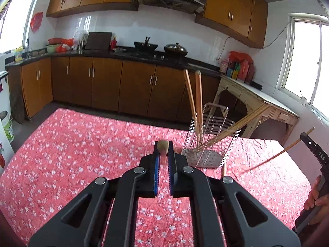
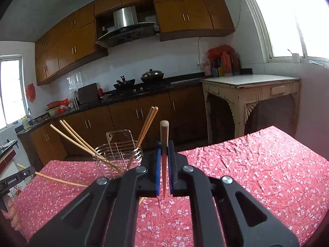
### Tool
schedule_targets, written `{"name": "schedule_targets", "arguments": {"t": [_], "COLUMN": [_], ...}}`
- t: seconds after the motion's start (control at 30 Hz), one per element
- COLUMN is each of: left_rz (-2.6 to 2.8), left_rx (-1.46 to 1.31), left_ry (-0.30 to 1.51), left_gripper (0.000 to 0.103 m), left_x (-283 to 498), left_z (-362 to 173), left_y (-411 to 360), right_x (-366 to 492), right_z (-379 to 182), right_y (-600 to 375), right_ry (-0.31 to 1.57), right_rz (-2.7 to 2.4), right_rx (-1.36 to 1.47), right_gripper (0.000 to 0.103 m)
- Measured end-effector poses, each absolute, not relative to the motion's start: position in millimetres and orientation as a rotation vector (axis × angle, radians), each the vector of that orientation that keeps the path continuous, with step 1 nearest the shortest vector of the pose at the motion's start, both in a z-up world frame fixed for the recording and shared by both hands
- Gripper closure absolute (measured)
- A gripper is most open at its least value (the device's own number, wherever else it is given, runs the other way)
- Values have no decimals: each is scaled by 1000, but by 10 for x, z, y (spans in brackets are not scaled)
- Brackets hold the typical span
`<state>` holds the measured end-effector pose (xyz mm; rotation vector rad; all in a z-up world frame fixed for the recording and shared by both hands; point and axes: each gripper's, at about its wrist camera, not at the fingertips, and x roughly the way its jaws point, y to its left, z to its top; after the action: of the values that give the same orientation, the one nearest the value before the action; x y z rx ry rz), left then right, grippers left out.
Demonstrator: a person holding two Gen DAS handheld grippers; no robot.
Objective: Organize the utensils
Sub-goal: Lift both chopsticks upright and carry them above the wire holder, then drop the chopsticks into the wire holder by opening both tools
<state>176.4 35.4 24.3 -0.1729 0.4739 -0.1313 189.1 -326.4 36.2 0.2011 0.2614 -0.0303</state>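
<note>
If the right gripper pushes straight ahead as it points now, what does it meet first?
Probably nothing close: the right gripper, shut on a chopstick, aims just right of the wire utensil holder, past the table's far edge toward the lower cabinets. Depth is hard to judge.

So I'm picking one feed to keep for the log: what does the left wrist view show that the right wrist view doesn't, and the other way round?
Only the left wrist view: the rack's flat base, and the left tool shut on a chopstick seen end-on.

Only the right wrist view: the right tool shut on a chopstick seen nearly full length, and the whole cream side table.

Both: the wire rack holding chopsticks, the red floral cloth, the cabinets and stove.
</note>
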Motion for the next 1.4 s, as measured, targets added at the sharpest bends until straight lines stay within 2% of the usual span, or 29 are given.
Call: {"name": "schedule_targets", "arguments": {"t": [0.37, 0.73, 0.9, 1.4], "left_rz": [-158, -251, -240, -134], "left_rx": [-120, -110, -127, -252], "left_ry": [411, 277, 240, 217], "left_gripper": [96, 96, 96, 96], "left_x": [1706, 1601, 1793, 2545], "left_z": [540, 1239, 1465, 1551], "left_y": [225, -89, -246, -263], "right_x": [1893, 1978, 2147, 2914], "right_z": [676, 1317, 1493, 1313], "right_y": [-3112, -3078, -3020, -2851], "right_ry": [218, 104, 71, 106], "right_rz": [18, 86, 92, 60], "right_rx": [167, 236, 259, 251], "right_gripper": [96, 96, 96, 96]}}
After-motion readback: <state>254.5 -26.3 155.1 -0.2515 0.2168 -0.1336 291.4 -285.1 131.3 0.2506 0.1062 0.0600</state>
